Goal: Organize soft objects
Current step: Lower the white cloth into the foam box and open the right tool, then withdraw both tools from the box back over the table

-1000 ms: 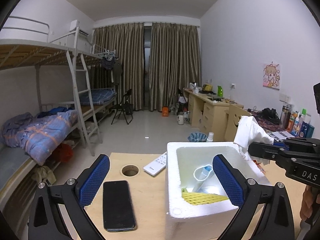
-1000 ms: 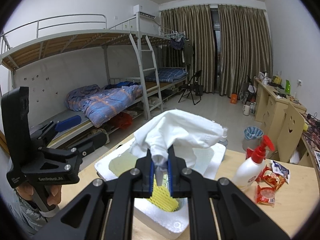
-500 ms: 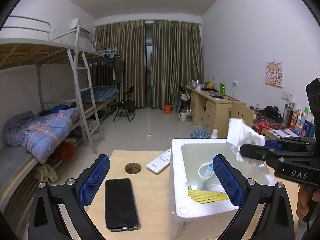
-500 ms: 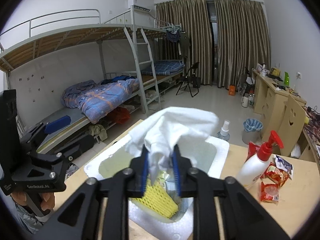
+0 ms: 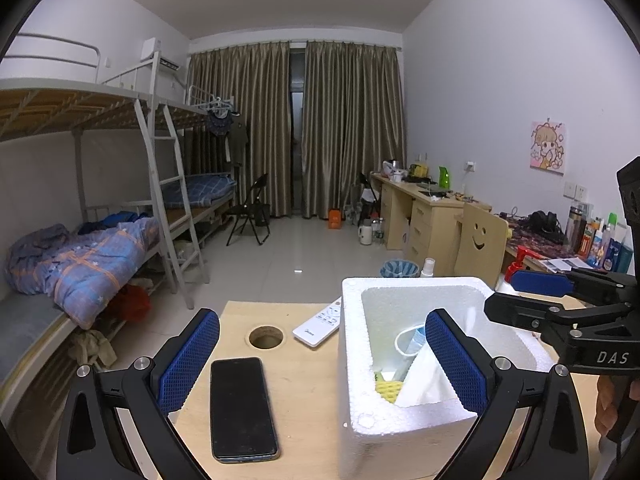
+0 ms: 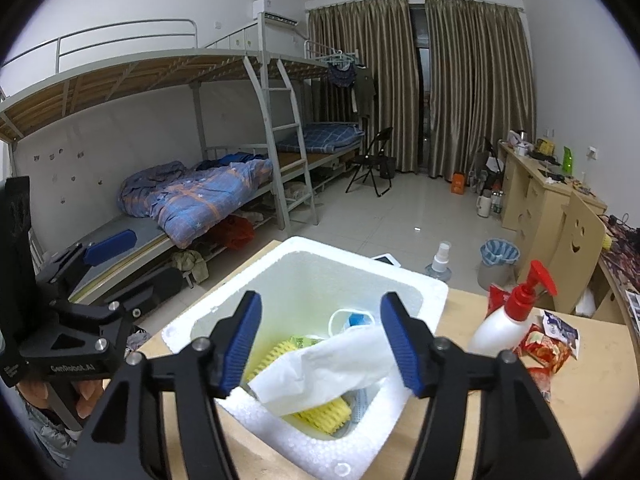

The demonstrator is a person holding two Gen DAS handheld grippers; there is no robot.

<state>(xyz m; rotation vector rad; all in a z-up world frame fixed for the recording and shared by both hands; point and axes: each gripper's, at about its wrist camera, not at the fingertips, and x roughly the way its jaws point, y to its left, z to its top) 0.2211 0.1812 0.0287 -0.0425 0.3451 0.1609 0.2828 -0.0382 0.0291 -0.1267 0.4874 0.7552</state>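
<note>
A white foam box (image 6: 416, 292) (image 5: 356, 380) stands on the wooden table. Inside it lie a white cloth (image 6: 324, 368) (image 5: 424, 384), a yellow foam net (image 6: 320, 414) (image 5: 386, 390) and a face mask (image 6: 352, 320) (image 5: 412, 340). My right gripper (image 6: 320, 344) is open and empty, just above the cloth in the box; it shows from the side in the left wrist view (image 5: 516, 292). My left gripper (image 5: 320, 364) is open and empty over the box's left wall, with one finger on either side.
A black phone (image 5: 242, 408), a white remote (image 5: 318, 322) and a round hole (image 5: 266, 336) are left of the box. A pump bottle (image 6: 508, 320) and snack packets (image 6: 548, 344) are to its right.
My right gripper opened and let go of the white cloth, which dropped into the foam box. The left gripper barely moved.
</note>
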